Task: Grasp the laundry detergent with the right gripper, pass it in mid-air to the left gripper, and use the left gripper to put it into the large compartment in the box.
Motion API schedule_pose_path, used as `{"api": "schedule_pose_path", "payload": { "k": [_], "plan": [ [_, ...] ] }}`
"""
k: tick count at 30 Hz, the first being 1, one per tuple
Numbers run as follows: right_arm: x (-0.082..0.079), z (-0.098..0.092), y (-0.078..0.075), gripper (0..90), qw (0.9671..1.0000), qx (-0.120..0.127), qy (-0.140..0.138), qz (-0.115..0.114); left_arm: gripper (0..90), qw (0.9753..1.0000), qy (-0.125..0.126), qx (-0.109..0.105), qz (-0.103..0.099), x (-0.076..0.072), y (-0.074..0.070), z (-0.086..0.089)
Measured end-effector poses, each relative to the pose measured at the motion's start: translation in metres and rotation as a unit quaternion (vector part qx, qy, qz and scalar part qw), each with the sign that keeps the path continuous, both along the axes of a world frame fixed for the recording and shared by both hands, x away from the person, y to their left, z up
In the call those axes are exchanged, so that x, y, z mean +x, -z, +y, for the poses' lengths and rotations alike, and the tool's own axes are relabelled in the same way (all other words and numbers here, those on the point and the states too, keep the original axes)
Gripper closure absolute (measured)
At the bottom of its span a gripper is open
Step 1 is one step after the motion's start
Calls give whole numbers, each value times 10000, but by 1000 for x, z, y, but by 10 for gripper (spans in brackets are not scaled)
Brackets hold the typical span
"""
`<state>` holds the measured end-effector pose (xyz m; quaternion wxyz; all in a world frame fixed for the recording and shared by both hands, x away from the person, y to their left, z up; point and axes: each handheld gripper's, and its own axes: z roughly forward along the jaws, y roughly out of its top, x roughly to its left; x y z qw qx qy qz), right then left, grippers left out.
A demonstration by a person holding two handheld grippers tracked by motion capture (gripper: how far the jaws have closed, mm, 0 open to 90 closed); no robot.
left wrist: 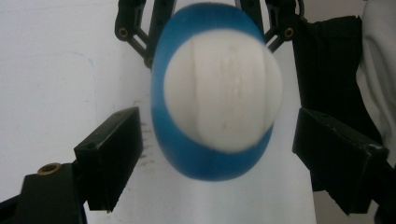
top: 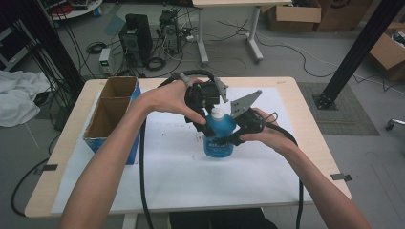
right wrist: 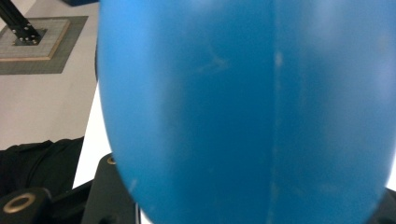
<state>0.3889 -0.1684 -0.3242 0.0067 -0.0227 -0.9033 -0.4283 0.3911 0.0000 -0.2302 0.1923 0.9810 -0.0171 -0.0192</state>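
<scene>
A blue bottle (top: 219,136) with a white cap (top: 218,113) stands upright on the white sheet (top: 191,176) at the middle of the table. My left gripper (top: 208,117) comes down on it from the upper left. In the left gripper view its jaws stand open on either side of the cap (left wrist: 224,93), apart from it, with the blue shoulder (left wrist: 205,163) below. My right gripper (top: 231,136) holds the bottle's body from the right; the blue wall (right wrist: 243,112) sits close against its camera, and one black finger (right wrist: 109,191) shows at the bottom left.
An open cardboard box (top: 112,112) with blue sides and two compartments stands at the table's left edge. Black cables trail from both grippers toward the table's near edge. Electronics and cable coils (top: 138,38) lie on the floor beyond the table.
</scene>
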Motion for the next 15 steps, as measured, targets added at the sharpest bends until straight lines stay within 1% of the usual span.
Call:
{"api": "schedule_pose_path", "payload": {
  "k": [3, 6, 8, 9, 11, 15],
  "plan": [
    [-1, 3, 2, 451, 10000, -38, -63, -28, 172, 9999, -67, 136, -62, -1, 3, -3],
    [-1, 4, 3, 450, 10000, -29, -68, 7, 175, 9999, -127, 114, -2, -3, 6, -5],
    [-1, 4, 3, 451, 10000, -27, -51, 29, 175, 9998, -127, 152, -24, -3, 6, -6],
    [0, 4, 4, 451, 10000, -14, -65, 42, 175, 9997, -117, 224, -74, -4, 7, -7],
    [0, 5, 4, 451, 10000, -17, -66, 45, 176, 9996, -108, 241, -102, -3, 8, -9],
    [0, 5, 5, 451, 10000, -11, -44, 28, 175, 9997, -125, 188, -95, -3, 9, -12]
  ]
}}
